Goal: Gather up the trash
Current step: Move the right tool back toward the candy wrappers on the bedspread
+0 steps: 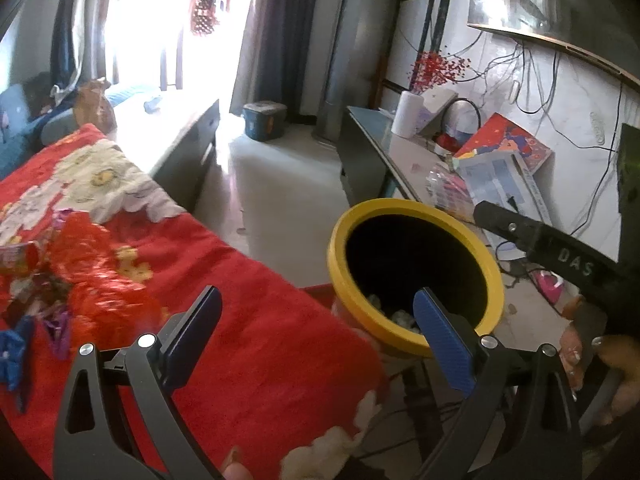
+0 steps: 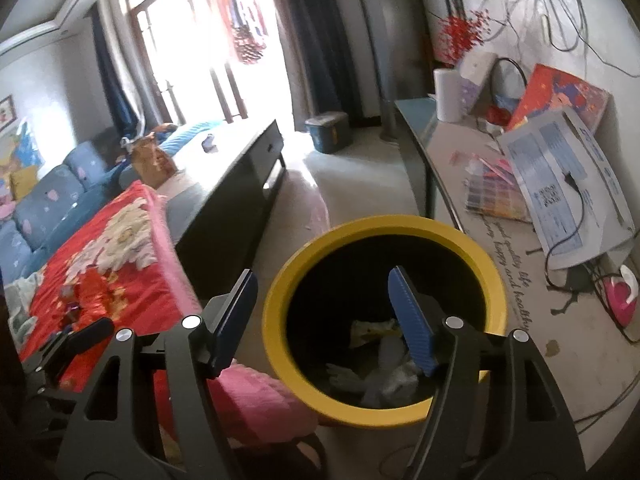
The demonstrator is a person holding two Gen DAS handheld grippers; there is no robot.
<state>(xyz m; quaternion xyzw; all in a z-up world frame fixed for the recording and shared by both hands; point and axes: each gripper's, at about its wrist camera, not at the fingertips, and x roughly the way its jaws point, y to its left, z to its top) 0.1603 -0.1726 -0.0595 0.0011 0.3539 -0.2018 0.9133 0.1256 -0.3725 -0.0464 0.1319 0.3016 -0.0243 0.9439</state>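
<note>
Fingers spread and empty on both the left gripper (image 1: 316, 332) and right gripper (image 2: 324, 320); crumpled paper already sits in the yellow-rimmed bin (image 2: 280, 292), wrappers (image 1: 80, 264) left on red blanket (image 1: 256, 292), centre-left.

We see a red floral blanket (image 1: 224, 280) carrying crumpled red, purple and blue foil wrappers (image 1: 68, 280).

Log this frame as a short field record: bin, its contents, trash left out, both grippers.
bin: yellow-rimmed bin, on the floor beside the red blanket
contents: crumpled paper at the bottom
trash left: shiny wrappers on the blanket
left gripper: open, holding nothing
right gripper: open, holding nothing, above the bin's mouth
</note>
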